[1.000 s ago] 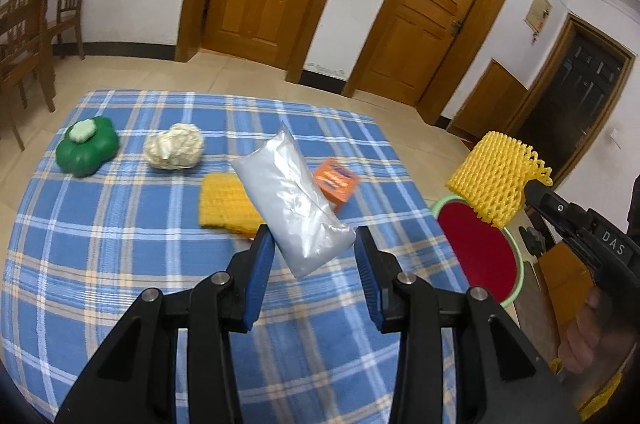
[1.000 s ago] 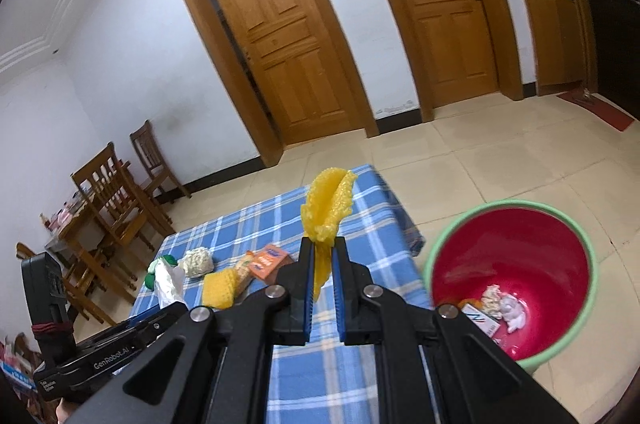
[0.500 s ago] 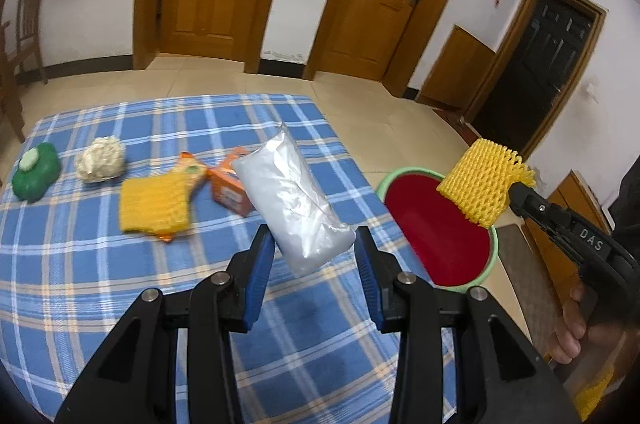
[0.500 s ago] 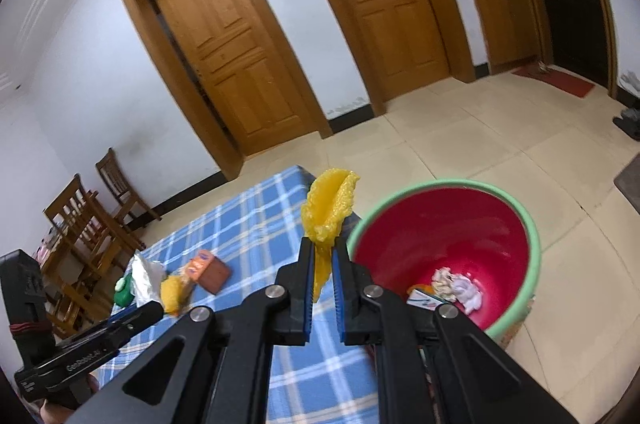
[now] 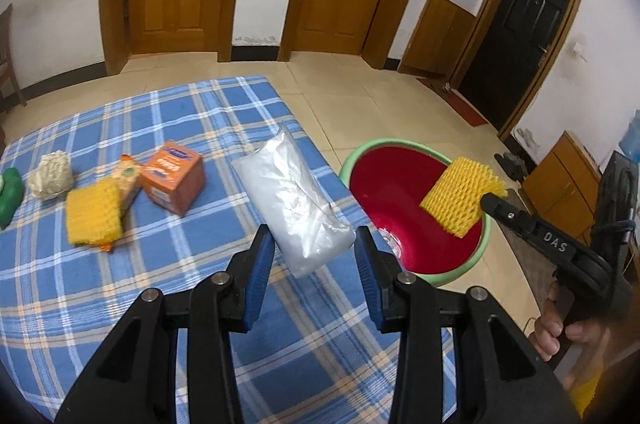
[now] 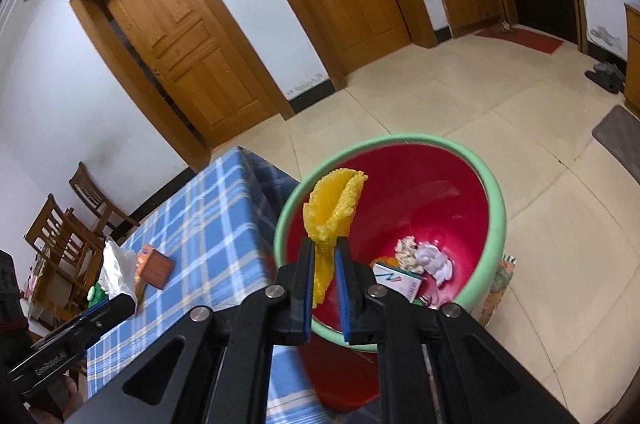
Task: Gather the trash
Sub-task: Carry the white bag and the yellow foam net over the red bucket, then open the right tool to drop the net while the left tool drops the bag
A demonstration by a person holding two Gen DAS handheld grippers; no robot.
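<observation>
Because the blue checked table (image 5: 120,304) has the red bin (image 6: 492,208) just beside its edge, down on the floor, each thing should hang right over the red inside before it is let go, not over the green rim. Next comes the silver bag (image 5: 288,200). The left tool (image 5: 314,244) holds its end with jaws partway apart, above the table edge, so it should go further over the bin first. Then the yellow foam net (image 6: 336,200). It stands up between the jaws of the right tool (image 6: 324,252), which are very narrow and just starting to open, over the near side of the bin. It is light and may stick, so a small shake could help. Little paper scraps (image 6: 424,260) lie at the bottom.
</observation>
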